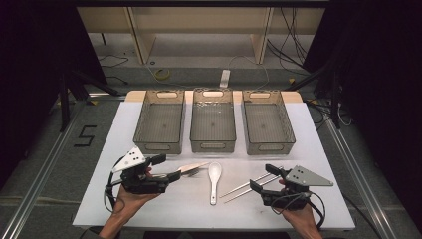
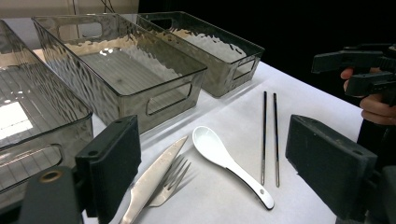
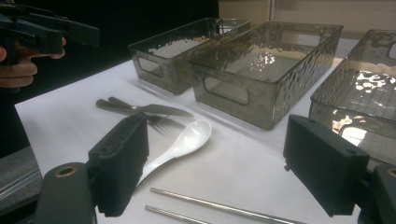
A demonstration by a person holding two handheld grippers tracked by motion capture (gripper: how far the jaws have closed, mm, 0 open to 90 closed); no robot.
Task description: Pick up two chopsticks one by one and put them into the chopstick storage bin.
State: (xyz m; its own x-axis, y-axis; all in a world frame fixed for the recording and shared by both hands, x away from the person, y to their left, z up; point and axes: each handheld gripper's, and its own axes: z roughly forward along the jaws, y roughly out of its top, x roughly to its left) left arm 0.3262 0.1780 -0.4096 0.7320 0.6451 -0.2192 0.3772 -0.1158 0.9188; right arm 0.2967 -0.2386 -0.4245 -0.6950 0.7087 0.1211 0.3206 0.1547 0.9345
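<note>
The cutlery lies in a row on the white table (image 1: 149,209), in front of three empty transparent bins (image 1: 213,127), so it seems the pieces wait to be sorted, one kind for each bin.

The left gripper (image 1: 166,168) has its jaws wide open and holds nothing. In the left gripper view, the knife (image 2: 154,177) and the fork (image 2: 172,179) lie together just ahead of the jaws, closer to the left jaw, the fork partly under the knife blade. The white ceramic spoon (image 2: 229,161) lies between the two jaws but farther out, and it does not touch them.

The right gripper (image 1: 263,178) is also fully open and empty. In the right gripper view, the pair of metal chopsticks (image 3: 215,205) lies low between its jaws, very near to them, side by side and almost parallel. I judge that each gripper is held low and level over the table because it aims at its nearest piece: the left one at the knife and fork, the right one at the chopsticks.
</note>
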